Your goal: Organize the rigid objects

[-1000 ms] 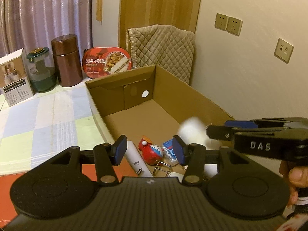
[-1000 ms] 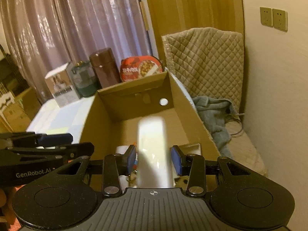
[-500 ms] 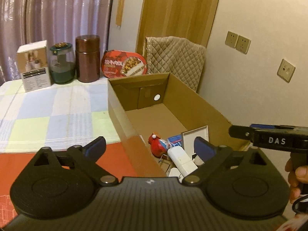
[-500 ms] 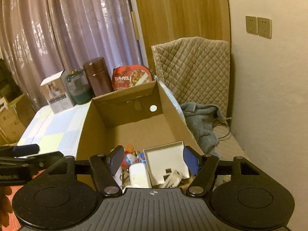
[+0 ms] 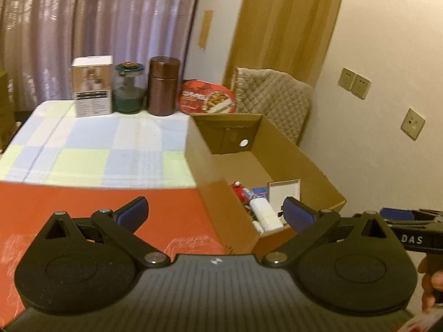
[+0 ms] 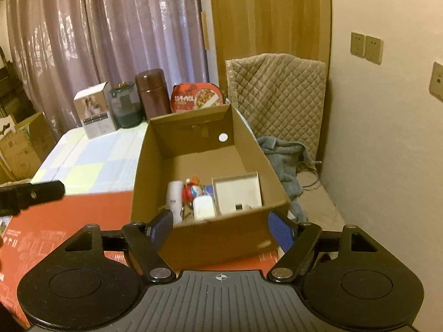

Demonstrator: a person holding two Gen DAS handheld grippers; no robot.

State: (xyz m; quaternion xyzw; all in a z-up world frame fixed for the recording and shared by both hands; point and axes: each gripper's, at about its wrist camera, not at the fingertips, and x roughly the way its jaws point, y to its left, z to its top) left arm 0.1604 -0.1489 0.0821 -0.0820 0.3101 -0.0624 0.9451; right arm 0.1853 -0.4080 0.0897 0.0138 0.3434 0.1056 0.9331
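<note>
A matt brown corrugated cardboard box [image 6: 210, 238] is sitting on a glossy red surface [image 5: 83, 202] that is catching pale glare. Beyond it, a soft checked cloth [image 5: 91, 152] in pale blue and green is covering the table. A smooth, glossy brown metal-looking canister [image 6: 151, 94] is standing beside a clear jar [image 6: 125, 108] with a dark lid and a white printed paperboard carton [image 6: 97, 110]. A quilted beige fabric pad [image 6: 277, 96] is leaning on the matt cream wall [image 6: 387, 166]. Sheer mauve curtains [image 6: 110, 33] are hanging with a slight sheen beside a smooth wood panel [image 6: 265, 13].
</note>
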